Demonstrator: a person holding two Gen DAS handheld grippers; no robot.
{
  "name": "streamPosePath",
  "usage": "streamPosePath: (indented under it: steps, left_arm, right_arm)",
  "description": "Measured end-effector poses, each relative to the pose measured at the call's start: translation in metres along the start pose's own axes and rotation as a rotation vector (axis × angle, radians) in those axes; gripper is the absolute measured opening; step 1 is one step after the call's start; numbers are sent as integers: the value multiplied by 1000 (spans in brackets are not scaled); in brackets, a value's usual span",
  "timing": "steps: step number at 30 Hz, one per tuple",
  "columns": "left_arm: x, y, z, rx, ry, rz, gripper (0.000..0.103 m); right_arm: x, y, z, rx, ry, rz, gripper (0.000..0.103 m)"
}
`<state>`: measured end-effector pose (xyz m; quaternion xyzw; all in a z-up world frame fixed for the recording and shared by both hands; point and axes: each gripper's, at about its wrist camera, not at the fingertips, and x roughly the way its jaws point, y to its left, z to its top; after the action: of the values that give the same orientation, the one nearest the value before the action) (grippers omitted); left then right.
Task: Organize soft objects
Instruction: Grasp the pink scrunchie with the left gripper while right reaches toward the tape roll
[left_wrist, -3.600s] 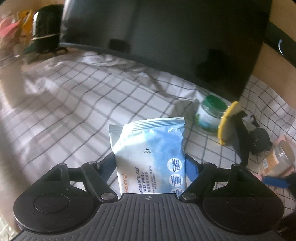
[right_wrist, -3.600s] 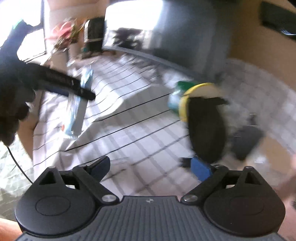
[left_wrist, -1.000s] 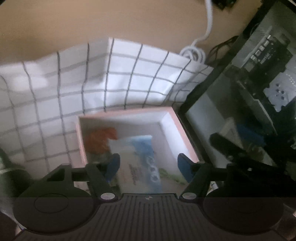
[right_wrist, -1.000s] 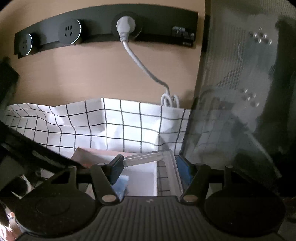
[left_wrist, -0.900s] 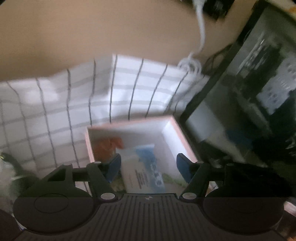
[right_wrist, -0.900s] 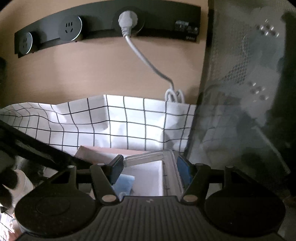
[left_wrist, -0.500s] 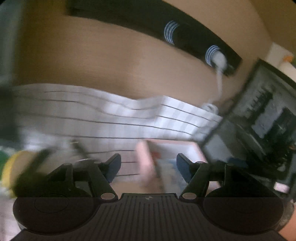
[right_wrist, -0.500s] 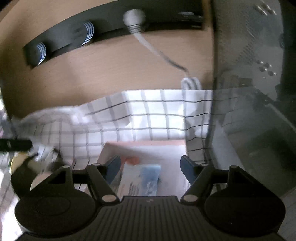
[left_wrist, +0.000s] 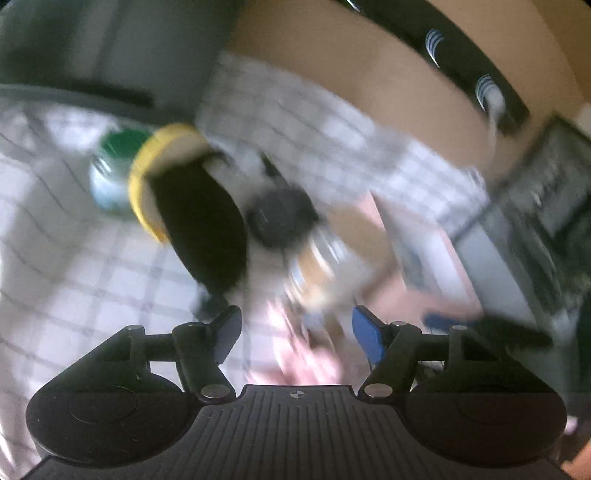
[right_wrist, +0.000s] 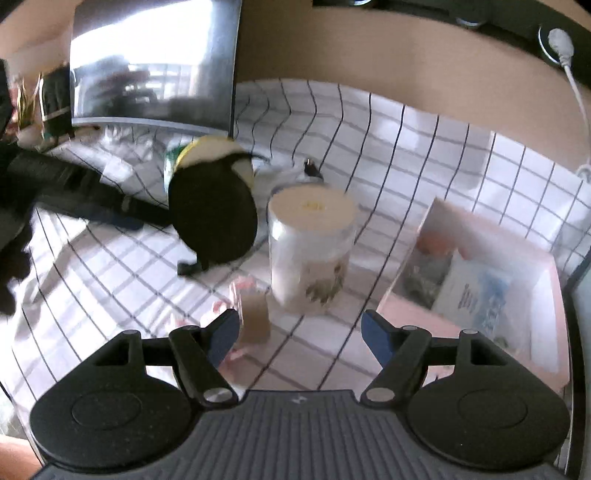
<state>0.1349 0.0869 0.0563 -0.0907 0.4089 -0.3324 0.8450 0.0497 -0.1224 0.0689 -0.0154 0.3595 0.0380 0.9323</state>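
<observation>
The blue-and-white wet-wipes pack (right_wrist: 476, 291) lies in the pink open box (right_wrist: 546, 306) at the right, beside something orange (right_wrist: 434, 242). A black plush toy with a yellow-and-white end (right_wrist: 212, 203) stands on the checked cloth; it also shows, blurred, in the left wrist view (left_wrist: 192, 210). My right gripper (right_wrist: 299, 334) is open and empty, above the cloth in front of a clear jar (right_wrist: 310, 251). My left gripper (left_wrist: 295, 328) is open and empty; it appears as a dark bar at the left of the right wrist view (right_wrist: 85, 199).
A green-lidded jar (left_wrist: 110, 177) stands behind the plush. A small tan-capped bottle (right_wrist: 255, 314) and a pink wrapper lie by the right gripper. A dark round object (left_wrist: 282, 218) sits mid-table. A monitor (right_wrist: 155, 70) is at the back, a computer case (left_wrist: 546, 221) at the right.
Both grippers have swung left, away from the pink box toward the plush and jars. The wipes pack stays in the box. The left view is heavily blurred by motion.
</observation>
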Motion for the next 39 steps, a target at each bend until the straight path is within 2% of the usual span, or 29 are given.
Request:
streamPosePath:
  steps: [3, 9, 15, 17, 18, 19, 24, 29, 33, 34, 37, 39]
  left_arm:
    - [20, -18, -17, 17, 38, 5, 71]
    - [60, -33, -33, 101, 60, 165, 71]
    - [77, -22, -43, 99, 84, 185, 71]
    - [75, -24, -46, 119, 83, 184, 58]
    - [74, -25, -47, 131, 92, 185, 34]
    - [75, -25, -47, 134, 105, 181, 19]
    - [64, -11, -48, 45, 147, 123, 17]
    - [39, -2, -48, 49, 120, 163, 17]
    - [22, 7, -48, 39, 101, 177, 17]
    - [20, 9, -48, 39, 99, 182, 17]
    - [11, 16, -49, 34, 90, 197, 17]
    - [7, 22, -50, 19, 86, 196, 17]
  right_arm:
    - [-4, -1, -14, 1, 29, -17, 74]
    - [-6, -13, -29, 14, 67, -71, 74]
    - [-8, -16, -49, -7, 103, -94, 74]
    - [-6, -18, -52, 3, 118, -95, 74]
    - [-5, -20, -54, 10, 124, -95, 74]
    - [-3, -21, -54, 15, 128, -96, 74]
    - [3, -16, -45, 6, 109, -70, 74]
    - [13, 9, -19, -47, 53, -6, 74]
    - [40, 29, -4, -111, 50, 14, 73]
    - [46, 31, -2, -110, 60, 19, 71]
    - [57, 33, 4, -99, 114, 46, 52]
    - [56, 34, 2, -100, 137, 60, 45]
